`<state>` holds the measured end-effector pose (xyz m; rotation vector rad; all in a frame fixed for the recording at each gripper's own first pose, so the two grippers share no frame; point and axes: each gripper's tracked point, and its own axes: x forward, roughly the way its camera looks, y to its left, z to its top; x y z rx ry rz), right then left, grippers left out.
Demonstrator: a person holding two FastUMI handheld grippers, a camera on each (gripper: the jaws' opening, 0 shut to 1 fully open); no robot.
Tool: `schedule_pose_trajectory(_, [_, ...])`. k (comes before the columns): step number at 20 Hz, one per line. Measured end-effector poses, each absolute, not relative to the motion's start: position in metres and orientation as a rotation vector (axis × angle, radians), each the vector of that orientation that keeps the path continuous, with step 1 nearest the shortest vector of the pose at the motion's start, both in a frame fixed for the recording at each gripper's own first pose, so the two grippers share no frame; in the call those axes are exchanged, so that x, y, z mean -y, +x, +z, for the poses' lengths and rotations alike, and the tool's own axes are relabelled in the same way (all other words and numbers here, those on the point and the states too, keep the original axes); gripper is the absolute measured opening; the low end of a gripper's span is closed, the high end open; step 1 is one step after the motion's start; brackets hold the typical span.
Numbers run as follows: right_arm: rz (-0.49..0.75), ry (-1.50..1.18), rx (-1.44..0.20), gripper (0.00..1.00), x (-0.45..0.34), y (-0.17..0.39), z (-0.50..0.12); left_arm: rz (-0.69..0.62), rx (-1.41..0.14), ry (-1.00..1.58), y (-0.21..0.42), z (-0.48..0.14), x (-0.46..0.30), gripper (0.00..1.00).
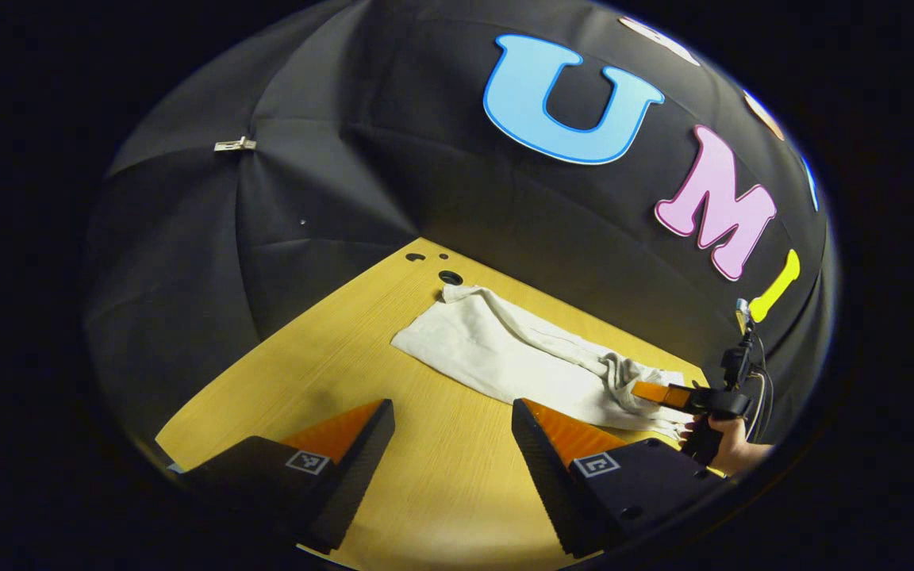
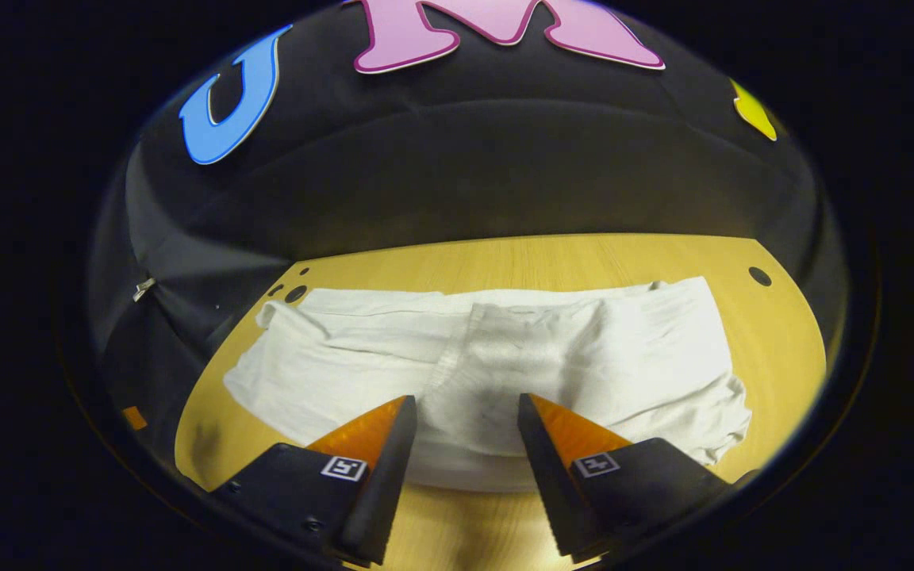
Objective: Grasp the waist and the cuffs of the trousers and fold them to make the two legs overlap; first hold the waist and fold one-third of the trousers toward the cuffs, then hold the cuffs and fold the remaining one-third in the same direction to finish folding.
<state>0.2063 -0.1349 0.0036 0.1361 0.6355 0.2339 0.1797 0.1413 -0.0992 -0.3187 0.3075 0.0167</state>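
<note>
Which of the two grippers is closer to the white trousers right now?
Right. The right gripper is open right at the near edge of the trousers; the left gripper view shows it over the cloth. The left gripper hangs open over bare table, set back from the trousers.

One pair of white trousers [image 2: 505, 357] on one wooden table [image 2: 552, 254] — two grippers, the left gripper [image 1: 453, 416] and the right gripper [image 2: 465, 412] — one hand [image 1: 731, 444].
</note>
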Motion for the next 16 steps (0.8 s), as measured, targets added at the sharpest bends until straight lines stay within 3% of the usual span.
schedule_pose_trajectory(1, [0.232, 0.142, -0.622, 0.93, 0.136, 0.198, 0.008, 0.030, -0.301, -0.299, 0.192, -0.098, -0.143, 0.95])
schedule_pose_trajectory(2, [0.226, 0.149, -0.611, 1.00, 0.140, 0.192, 0.014, 0.045, -0.300, -0.278, 0.207, -0.099, -0.143, 0.95])
schedule_pose_trajectory(9, [0.102, 0.152, -0.587, 0.99, 0.226, 0.118, 0.030, 0.075, -0.334, -0.284, 0.317, -0.121, -0.130, 0.96])
schedule_pose_trajectory(16, [-0.019, 0.232, -0.721, 0.99, 0.294, 0.027, -0.002, 0.106, -0.407, -0.140, 0.388, -0.157, -0.131, 0.96])
